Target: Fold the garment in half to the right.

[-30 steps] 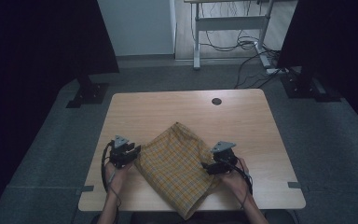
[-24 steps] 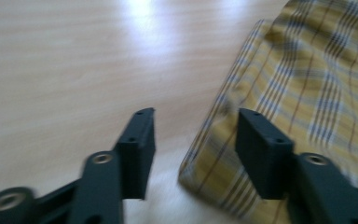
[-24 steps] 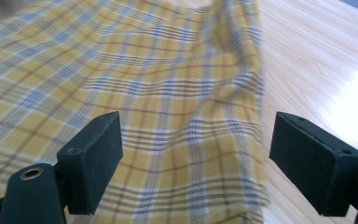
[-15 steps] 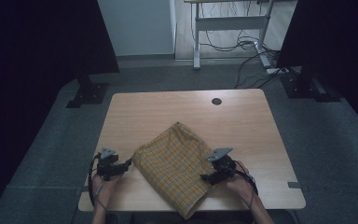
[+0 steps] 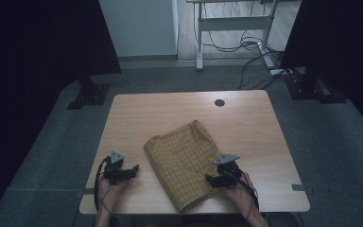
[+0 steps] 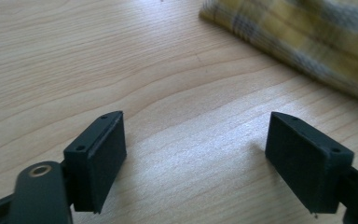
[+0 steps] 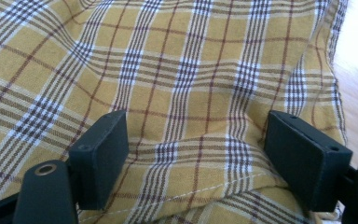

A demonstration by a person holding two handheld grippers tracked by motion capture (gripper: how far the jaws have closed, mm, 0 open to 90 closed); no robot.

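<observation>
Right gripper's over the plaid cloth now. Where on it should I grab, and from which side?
Probably take the stitched hem lying between the open right gripper jaws, at the cloth's near right edge. Come in low from the right, over the bare table: the cloth lies flat, and only there is its edge rumpled enough to pinch.

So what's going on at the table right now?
A person is working a yellow plaid cloth lying folded on the wooden table. The left gripper sits beside it over bare wood, its jaws just opened and empty. The right gripper is over the cloth's near edge, jaws apart and just closing a little, fabric between them, not pinched.
</observation>
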